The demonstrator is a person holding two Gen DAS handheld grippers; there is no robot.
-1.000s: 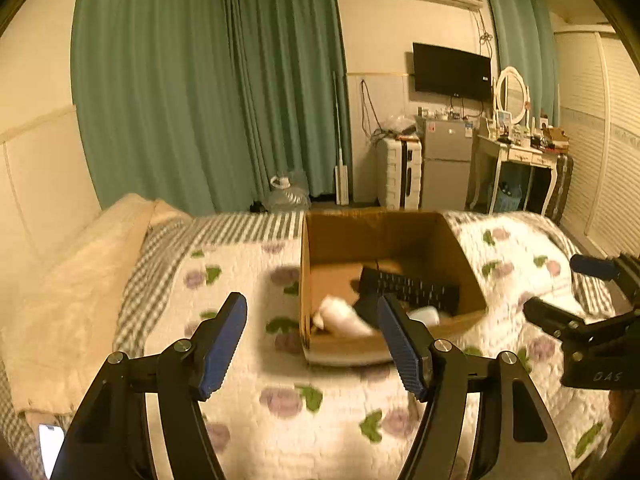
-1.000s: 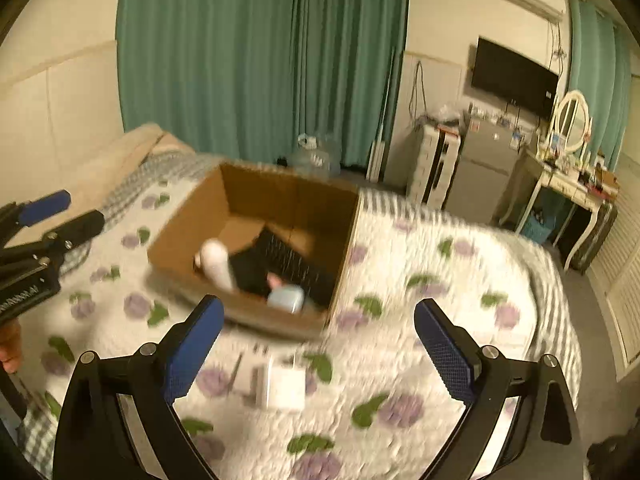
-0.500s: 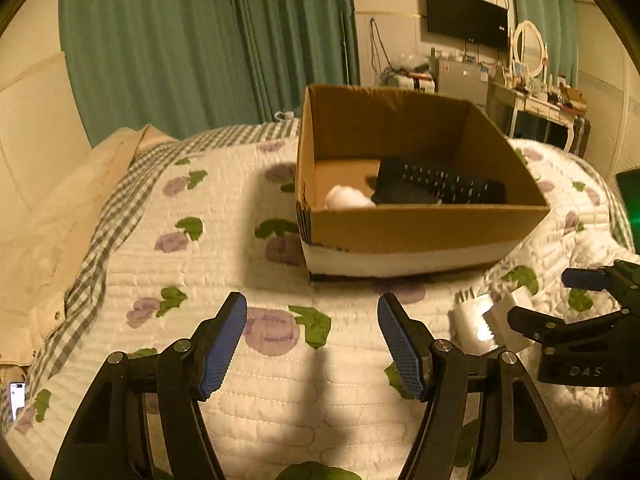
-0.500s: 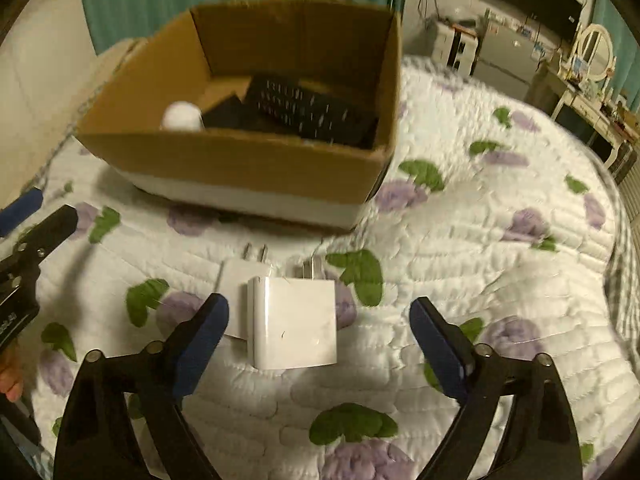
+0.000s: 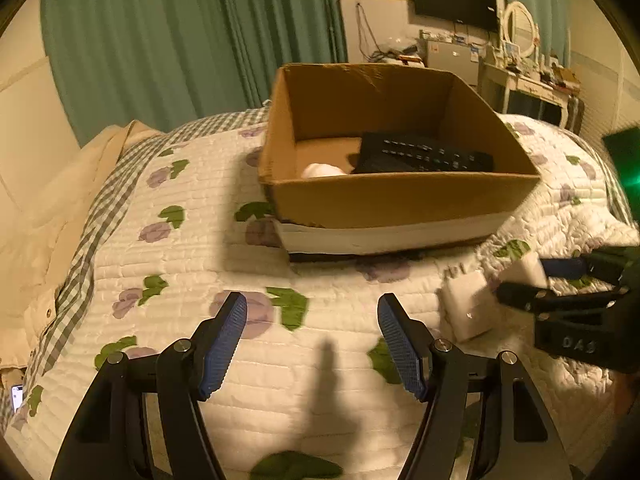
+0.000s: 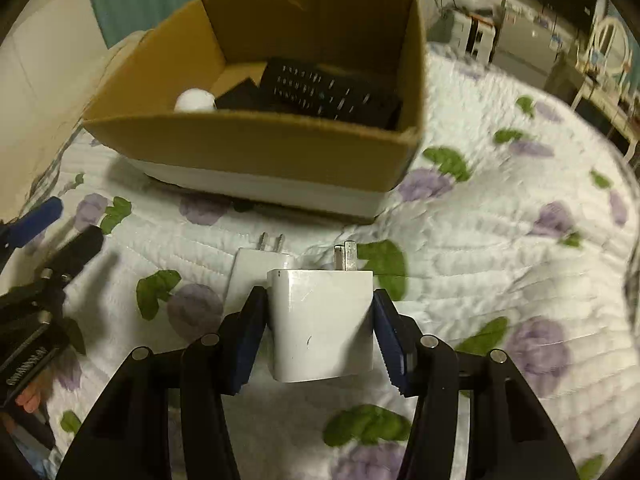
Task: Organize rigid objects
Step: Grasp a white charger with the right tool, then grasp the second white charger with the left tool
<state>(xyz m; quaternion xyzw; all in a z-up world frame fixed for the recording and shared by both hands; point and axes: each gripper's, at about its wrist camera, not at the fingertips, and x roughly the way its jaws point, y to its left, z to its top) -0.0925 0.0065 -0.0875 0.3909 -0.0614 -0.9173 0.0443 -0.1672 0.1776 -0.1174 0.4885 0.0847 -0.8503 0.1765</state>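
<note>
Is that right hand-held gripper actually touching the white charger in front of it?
Touching. The right wrist view shows the right hand-held gripper with both blue pads pressed flat against the charger's sides, with no gap showing on either side.

An open brown cardboard box (image 6: 256, 152) is set on the white quilted bed cover with purple flowers (image 6: 500, 248). A flat black remote control (image 6: 320, 90) and a small round white object (image 6: 195, 100) are kept inside it, the white object to the left. Before the box, two white square plug chargers (image 6: 320, 320) (image 6: 248, 276) are placed side by side, the right one between the right hand-held gripper's (image 6: 320, 334) fingers.
</note>
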